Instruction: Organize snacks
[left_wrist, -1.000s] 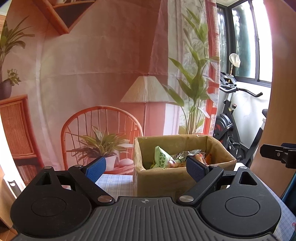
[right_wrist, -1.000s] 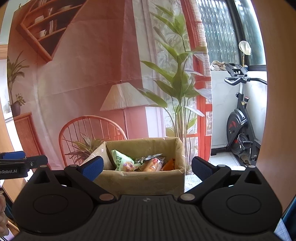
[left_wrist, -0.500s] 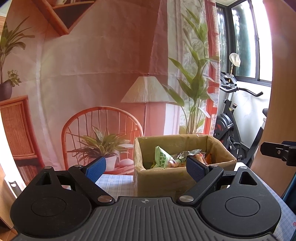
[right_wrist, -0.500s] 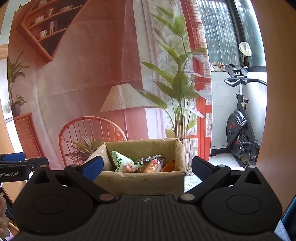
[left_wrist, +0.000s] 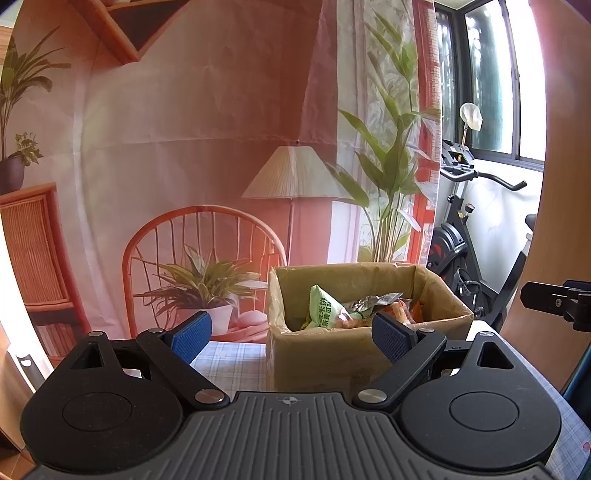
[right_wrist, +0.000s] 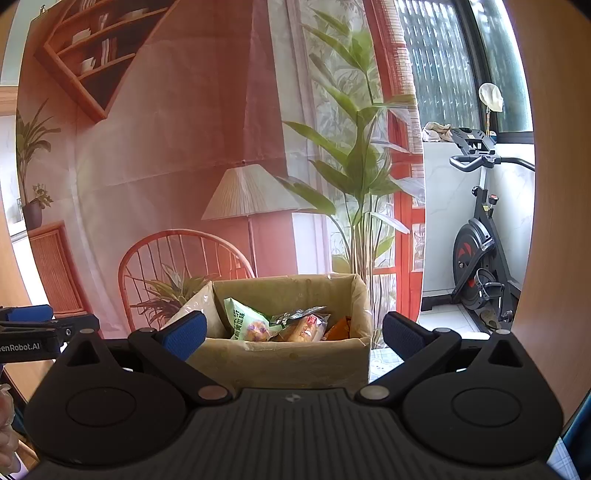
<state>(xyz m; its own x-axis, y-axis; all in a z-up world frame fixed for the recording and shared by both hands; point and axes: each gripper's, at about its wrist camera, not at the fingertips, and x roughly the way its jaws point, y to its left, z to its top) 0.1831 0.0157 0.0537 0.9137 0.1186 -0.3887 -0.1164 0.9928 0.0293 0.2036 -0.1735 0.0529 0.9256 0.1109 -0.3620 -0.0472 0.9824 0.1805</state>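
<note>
An open cardboard box (left_wrist: 314, 350) stands on the checked tablecloth (left_wrist: 232, 360), also in the right wrist view (right_wrist: 288, 360). Inside lie several snack packets: a green-and-white packet (left_wrist: 323, 306) (right_wrist: 243, 319), a silver wrapper (left_wrist: 373, 301) (right_wrist: 295, 315), and orange packets (right_wrist: 338, 328). My left gripper (left_wrist: 291, 334) is open and empty, held in front of the box. My right gripper (right_wrist: 293, 332) is open and empty, facing the box's near wall. Each gripper shows at the edge of the other's view.
A printed backdrop (left_wrist: 207, 129) with a chair, a lamp and plants hangs behind the table. An exercise bike (right_wrist: 480, 266) stands at the right by the window. A wooden panel (left_wrist: 554, 147) closes the right side.
Almost nothing has changed. Both grippers stay open and hold nearly the same place in front of the box.
</note>
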